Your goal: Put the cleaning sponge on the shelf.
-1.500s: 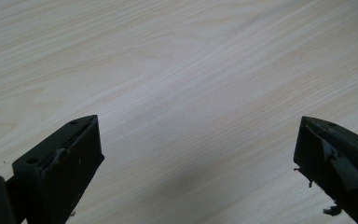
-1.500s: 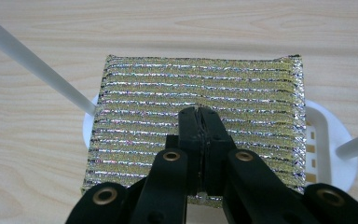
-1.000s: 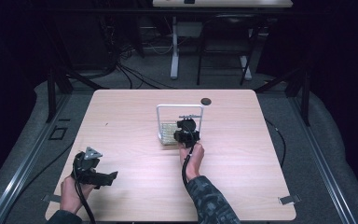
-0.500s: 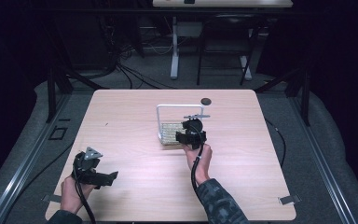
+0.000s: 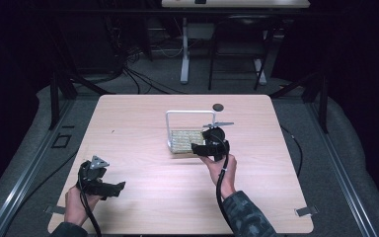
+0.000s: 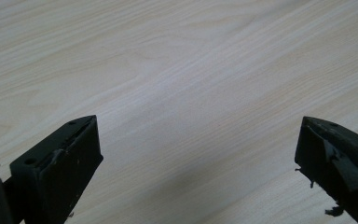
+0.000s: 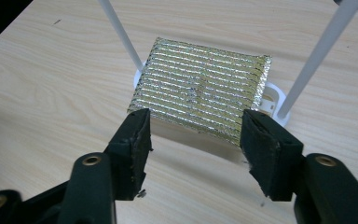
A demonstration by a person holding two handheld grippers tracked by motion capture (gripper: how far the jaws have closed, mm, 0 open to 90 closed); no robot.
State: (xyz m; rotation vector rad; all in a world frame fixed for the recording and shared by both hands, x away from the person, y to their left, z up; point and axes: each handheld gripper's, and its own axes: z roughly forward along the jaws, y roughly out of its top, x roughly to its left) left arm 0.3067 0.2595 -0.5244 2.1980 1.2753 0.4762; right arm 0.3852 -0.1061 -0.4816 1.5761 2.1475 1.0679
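Since a second ago, only the right tool has moved, edging forward. Left tool (image 5: 109, 188) hangs wide open over bare bench (image 5: 143, 123). Right tool (image 7: 196, 133), jaws parted wide, flanks the silvery pad's (image 7: 200, 89) near edge on its white rack (image 5: 185, 114) mid-bench.

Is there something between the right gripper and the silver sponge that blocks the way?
Nothing visible blocks it. The right gripper is open, just short of the silver sponge's near edge, with bare table between. The white rack's posts rise behind and beside the sponge, not in front.
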